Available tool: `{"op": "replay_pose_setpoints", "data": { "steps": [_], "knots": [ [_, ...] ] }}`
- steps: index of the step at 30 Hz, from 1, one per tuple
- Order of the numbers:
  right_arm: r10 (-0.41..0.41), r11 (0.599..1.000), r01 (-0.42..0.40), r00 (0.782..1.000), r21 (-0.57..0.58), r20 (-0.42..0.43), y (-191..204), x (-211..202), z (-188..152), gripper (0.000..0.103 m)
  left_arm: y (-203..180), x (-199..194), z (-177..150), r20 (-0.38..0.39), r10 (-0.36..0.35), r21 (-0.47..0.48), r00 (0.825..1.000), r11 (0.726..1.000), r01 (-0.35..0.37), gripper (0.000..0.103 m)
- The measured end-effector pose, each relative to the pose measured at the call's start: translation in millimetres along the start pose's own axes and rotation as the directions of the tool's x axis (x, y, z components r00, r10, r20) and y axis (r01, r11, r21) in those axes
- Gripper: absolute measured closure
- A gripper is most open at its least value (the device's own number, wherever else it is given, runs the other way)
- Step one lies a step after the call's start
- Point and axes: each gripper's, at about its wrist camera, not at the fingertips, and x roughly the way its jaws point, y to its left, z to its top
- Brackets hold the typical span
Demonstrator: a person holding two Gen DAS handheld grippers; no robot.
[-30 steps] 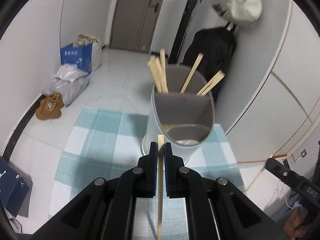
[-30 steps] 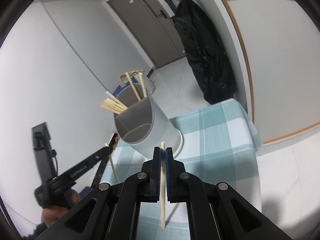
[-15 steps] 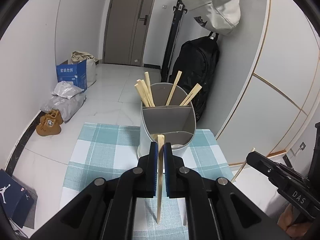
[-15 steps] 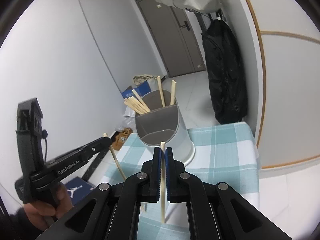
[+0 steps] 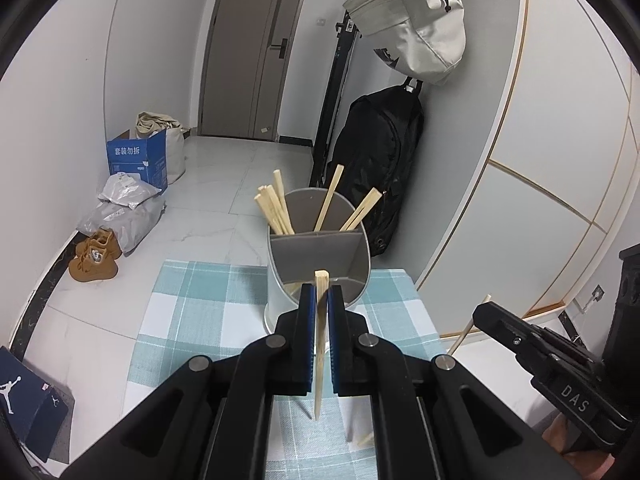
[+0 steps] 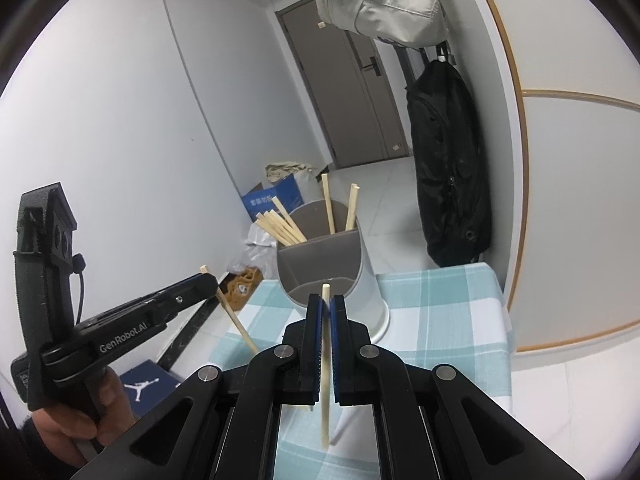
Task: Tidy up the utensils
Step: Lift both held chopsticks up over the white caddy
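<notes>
Chopstick (image 5: 320,320) clamped upright in left hand-held gripper (image 5: 319,300) | right hand-held gripper (image 6: 327,312) clamps another chopstick (image 6: 325,360)

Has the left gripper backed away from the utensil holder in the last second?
Yes. The left gripper has pulled back; the utensil holder looks smaller and farther on the checked cloth.

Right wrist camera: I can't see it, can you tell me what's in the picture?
The right gripper pinches one wooden chopstick upright above a blue checked tablecloth. Just ahead stands a grey divided utensil holder with more chopsticks sticking out. On the left, the left gripper holds another chopstick.
</notes>
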Motion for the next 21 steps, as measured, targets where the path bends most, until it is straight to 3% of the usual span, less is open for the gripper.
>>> {"op": "replay_pose_setpoints", "data": {
  "steps": [12, 21],
  "knots": [
    [0.011, 1.000, -0.012, 0.999, 0.025, 0.046, 2, -3, 42, 0.100, 2, -4, 41, -0.007, -0.024, -0.050, 1.000, 0.998, 0.023, 0.101],
    [0.030, 0.999, -0.028, 0.994, -0.019, 0.101, 16, -1, 107, 0.100, 5, -12, 97, 0.084, -0.038, -0.061, 0.996, 0.997, 0.043, 0.101]
  ]
}}
